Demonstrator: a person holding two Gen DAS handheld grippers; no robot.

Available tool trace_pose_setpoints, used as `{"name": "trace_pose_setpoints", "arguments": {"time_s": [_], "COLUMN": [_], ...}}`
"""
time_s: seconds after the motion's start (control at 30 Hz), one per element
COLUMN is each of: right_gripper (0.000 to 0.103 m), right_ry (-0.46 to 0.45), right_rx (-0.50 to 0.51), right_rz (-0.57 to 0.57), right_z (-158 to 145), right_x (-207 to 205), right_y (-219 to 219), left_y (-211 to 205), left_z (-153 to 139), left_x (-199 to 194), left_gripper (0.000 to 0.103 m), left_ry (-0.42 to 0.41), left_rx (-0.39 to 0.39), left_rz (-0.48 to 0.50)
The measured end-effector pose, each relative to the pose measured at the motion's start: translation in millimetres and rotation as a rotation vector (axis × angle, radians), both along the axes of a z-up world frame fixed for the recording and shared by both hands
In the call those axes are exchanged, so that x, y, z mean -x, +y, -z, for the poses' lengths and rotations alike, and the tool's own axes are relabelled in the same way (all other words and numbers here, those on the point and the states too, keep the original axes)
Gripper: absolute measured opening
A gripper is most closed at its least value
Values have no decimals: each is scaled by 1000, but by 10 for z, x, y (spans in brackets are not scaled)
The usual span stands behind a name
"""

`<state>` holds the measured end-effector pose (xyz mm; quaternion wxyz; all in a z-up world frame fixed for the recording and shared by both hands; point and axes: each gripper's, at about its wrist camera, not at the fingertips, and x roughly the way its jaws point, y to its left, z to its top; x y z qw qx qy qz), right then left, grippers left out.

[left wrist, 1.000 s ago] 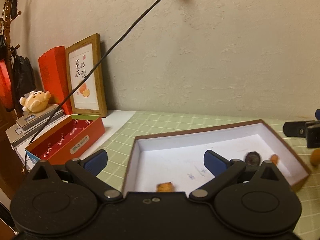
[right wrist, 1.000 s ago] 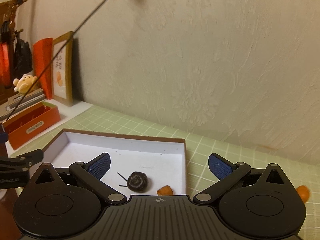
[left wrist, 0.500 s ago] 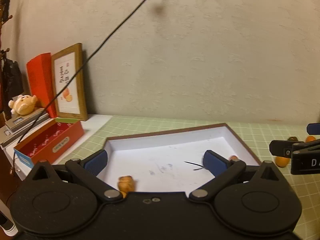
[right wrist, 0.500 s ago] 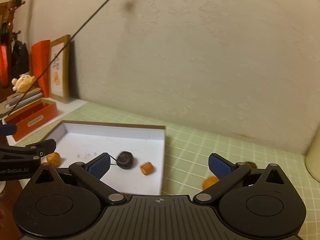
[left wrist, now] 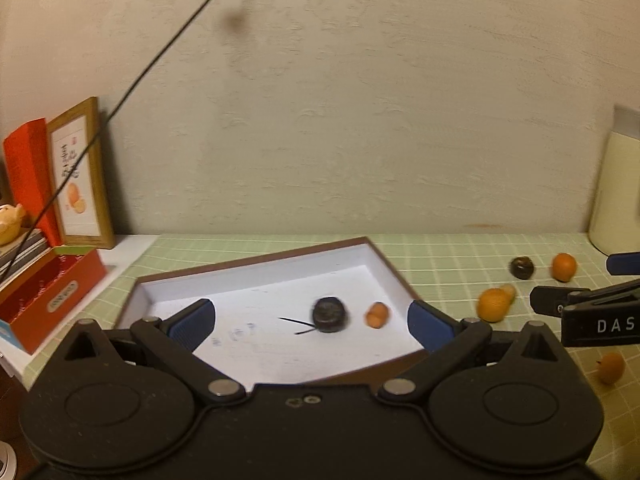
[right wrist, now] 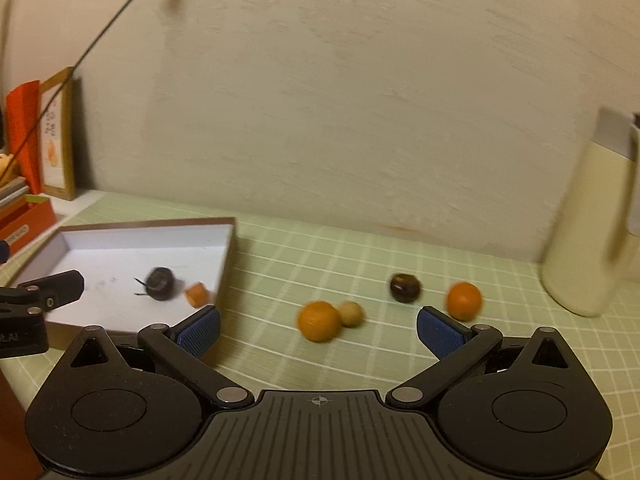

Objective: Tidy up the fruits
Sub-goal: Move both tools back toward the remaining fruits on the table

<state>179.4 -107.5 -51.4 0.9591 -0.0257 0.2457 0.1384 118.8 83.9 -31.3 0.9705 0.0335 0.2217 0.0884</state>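
Observation:
A shallow white box with a brown rim point(left wrist: 256, 270) point(right wrist: 140, 236) lies on the green checked cloth. Inside it sit a dark round fruit with a stem point(left wrist: 329, 314) point(right wrist: 160, 278) and a small orange piece point(left wrist: 377, 314) point(right wrist: 196, 294). On the cloth to its right lie an orange fruit point(right wrist: 319, 321) point(left wrist: 493, 305) touching a small pale one point(right wrist: 352, 313), a dark fruit point(right wrist: 405, 287) point(left wrist: 521, 267) and another orange fruit point(right wrist: 464, 301) point(left wrist: 564, 267). One more orange fruit point(left wrist: 610, 367) lies nearer. My left gripper point(left wrist: 311, 323) is open over the box. My right gripper point(right wrist: 319, 330) is open just short of the orange and pale fruit.
A cream jug point(right wrist: 588, 224) point(left wrist: 616, 192) stands at the back right by the wall. At the left are a red open box point(left wrist: 48, 296), a framed picture point(left wrist: 80, 176) and a stack of books. A black cable point(left wrist: 132, 88) hangs across the wall.
Both views have swung to the right. The loose fruits on the cloth and the cream jug have come into sight, and the box now sits further left.

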Motion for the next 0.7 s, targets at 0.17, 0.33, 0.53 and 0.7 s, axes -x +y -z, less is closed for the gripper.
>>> {"name": "trace_pose_setpoints", "arguments": {"time_s": [0.17,0.33,0.53,0.7], "right_gripper": [103,103,103,103], "right_ry": [16,49,83,120], "right_rx": [22,38,53,70], "right_rz": [48,90,123,137], "right_z": [67,178,258,395], "right_x": [64,164,232,230], "right_y": [-231,-442,-602,-697], "left_y": [-164,-287,-439,-578], "left_z": [29,59,128,188], "left_x": [10,8,-24,-68], "left_gripper": [97,97,97,97], "left_ry": [6,12,33,45], "left_rx": [4,4,4,3], "left_rz": [38,67,106,137]}}
